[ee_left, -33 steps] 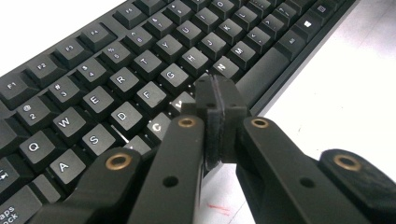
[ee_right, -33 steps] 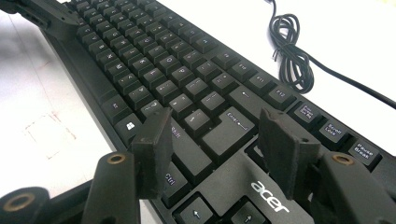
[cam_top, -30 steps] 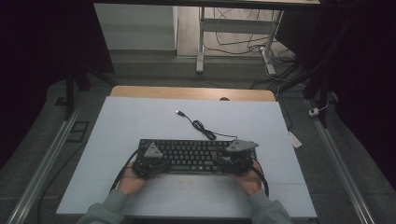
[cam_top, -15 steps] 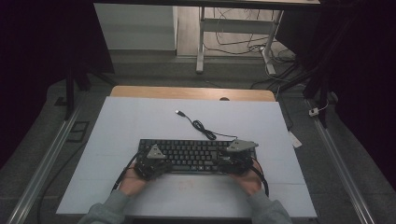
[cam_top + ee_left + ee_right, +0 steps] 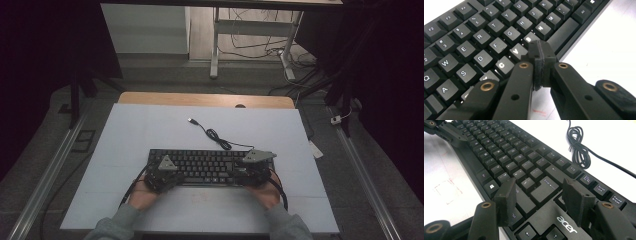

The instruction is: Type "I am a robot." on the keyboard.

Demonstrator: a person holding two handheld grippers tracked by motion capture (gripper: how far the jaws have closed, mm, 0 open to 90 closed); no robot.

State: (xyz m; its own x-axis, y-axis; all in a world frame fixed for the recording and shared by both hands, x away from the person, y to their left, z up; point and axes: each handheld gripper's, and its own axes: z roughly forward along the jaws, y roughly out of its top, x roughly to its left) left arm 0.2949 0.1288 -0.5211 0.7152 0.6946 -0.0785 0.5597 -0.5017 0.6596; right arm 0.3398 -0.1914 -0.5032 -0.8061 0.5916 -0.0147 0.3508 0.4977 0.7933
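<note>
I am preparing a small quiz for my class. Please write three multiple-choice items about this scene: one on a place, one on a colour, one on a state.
1. Where does the keyboard lie?
A. on the near half of the white table top
B. on the floor
C. at the far edge

2. What colour is the keyboard?
A. white
B. black
C. red

3. How do the jaws of the left gripper stand?
A. wide apart
B. closed on the cable
C. closed together, nothing between them

Answers:
1 A: the high view shows it close to the person's hands.
2 B: its keys and frame are black in all views.
3 C: in the left gripper view the pads meet over the lower letter keys; the right gripper stands open.
</note>
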